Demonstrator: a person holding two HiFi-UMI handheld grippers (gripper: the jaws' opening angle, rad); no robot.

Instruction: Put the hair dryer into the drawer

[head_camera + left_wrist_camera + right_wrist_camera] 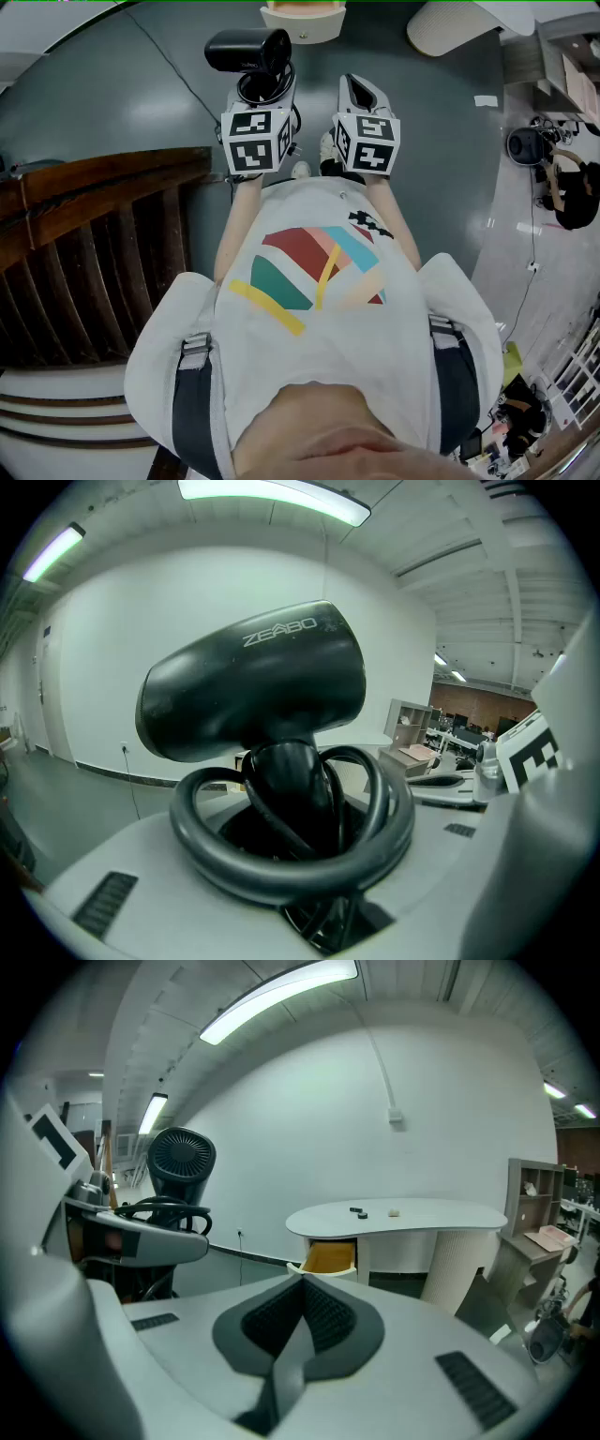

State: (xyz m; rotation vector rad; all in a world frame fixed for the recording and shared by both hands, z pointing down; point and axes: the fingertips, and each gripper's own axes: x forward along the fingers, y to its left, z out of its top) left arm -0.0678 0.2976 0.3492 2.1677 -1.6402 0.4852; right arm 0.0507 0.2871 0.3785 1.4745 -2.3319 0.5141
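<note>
A black hair dryer [248, 50] stands upright in my left gripper [263, 82], which is shut on its handle [292, 789]. Its black cord [281, 860] lies coiled in loops round the handle, on top of the jaws. The dryer's barrel [253, 682] fills the left gripper view. My right gripper [360, 91] is held level beside the left one, shut with nothing between its ribbed pads [323, 1321]. Ahead, under a white curved table [403, 1215], a drawer [328, 1258] with a yellow inside stands open; it also shows at the head view's top edge as the drawer [302, 19].
A dark wooden railing [94, 244] runs at my left. Small items [359, 1211] lie on the white table. A shelf unit [536, 1206] stands at the right, and grey floor [141, 103] lies between me and the drawer.
</note>
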